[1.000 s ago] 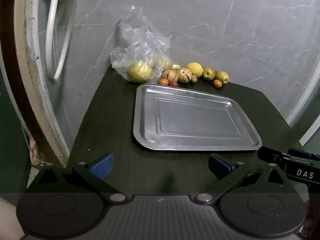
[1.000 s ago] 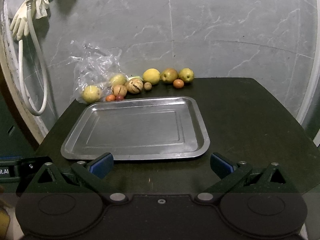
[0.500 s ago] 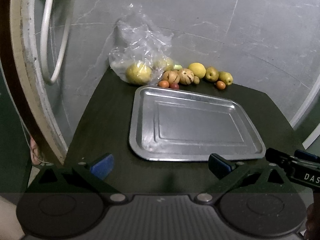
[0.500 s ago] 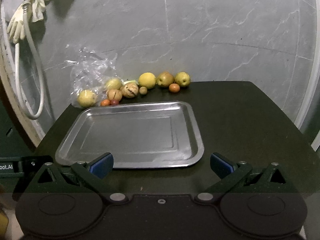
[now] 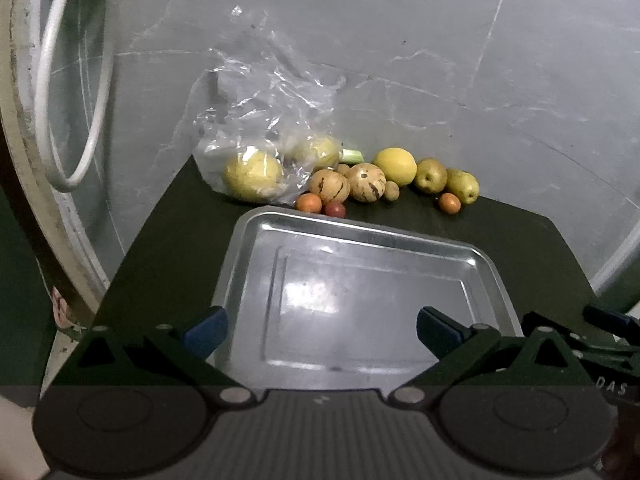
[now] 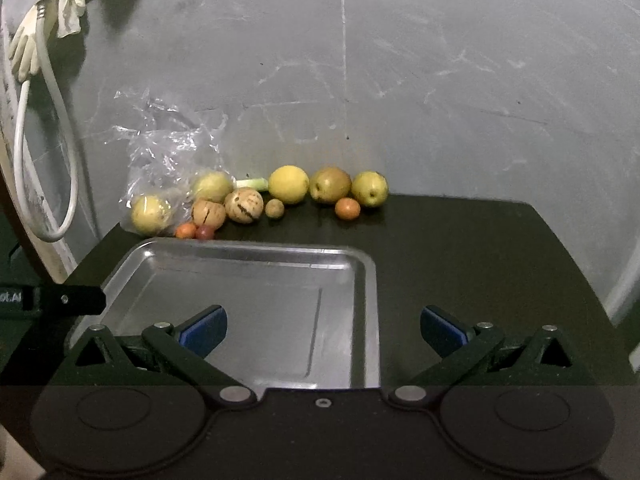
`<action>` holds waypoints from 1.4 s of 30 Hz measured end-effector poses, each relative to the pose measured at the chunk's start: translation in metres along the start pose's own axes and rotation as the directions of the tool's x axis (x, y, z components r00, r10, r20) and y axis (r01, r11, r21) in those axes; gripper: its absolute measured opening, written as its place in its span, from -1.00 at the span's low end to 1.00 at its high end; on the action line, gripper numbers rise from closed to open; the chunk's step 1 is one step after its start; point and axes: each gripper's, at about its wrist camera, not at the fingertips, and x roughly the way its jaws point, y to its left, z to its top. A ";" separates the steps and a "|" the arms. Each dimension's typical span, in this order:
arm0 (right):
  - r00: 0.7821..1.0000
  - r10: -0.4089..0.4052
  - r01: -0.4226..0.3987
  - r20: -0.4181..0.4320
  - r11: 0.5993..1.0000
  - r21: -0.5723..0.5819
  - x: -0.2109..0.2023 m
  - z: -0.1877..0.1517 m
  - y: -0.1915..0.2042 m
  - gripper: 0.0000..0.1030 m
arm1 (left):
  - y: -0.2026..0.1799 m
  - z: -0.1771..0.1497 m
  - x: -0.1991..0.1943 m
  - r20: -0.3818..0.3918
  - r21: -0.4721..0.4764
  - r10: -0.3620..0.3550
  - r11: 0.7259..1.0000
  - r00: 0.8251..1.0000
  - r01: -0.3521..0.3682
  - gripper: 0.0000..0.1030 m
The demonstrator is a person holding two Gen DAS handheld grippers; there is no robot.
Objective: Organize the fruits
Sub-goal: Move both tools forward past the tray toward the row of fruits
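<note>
Both sets of jaws stand wide open and hold nothing. The left gripper (image 5: 322,330) hangs over the near end of the metal tray (image 5: 256,256), its blue pads spread above the tray's floor. The right gripper (image 6: 324,328) hangs over the tray's near right corner, one pad above the tray (image 6: 360,280) and the other above the dark worktop (image 6: 480,260); the left gripper's body shows at the far left of the right wrist view.

Beyond the tray's far rim, the fruits lie in a row along the foot of the grey marble wall (image 6: 400,80). At the left, a clear plastic bag (image 5: 256,120) holds two yellow fruits. Just beside it sit two striped tan fruits (image 5: 366,182), with a small orange fruit (image 5: 309,202) and a small red one (image 5: 335,209) near the tray's rim. Further right come a lemon (image 5: 395,166), two pears (image 5: 430,176) and another small orange fruit (image 5: 449,202). A white hose (image 6: 44,160) loops down the wall at the left
</note>
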 end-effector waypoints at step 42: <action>0.998 0.006 -0.011 -0.064 0.997 -0.082 0.087 0.060 -0.016 0.99 | -0.009 0.097 0.099 -0.012 0.038 -0.045 0.998 0.999 0.045 0.99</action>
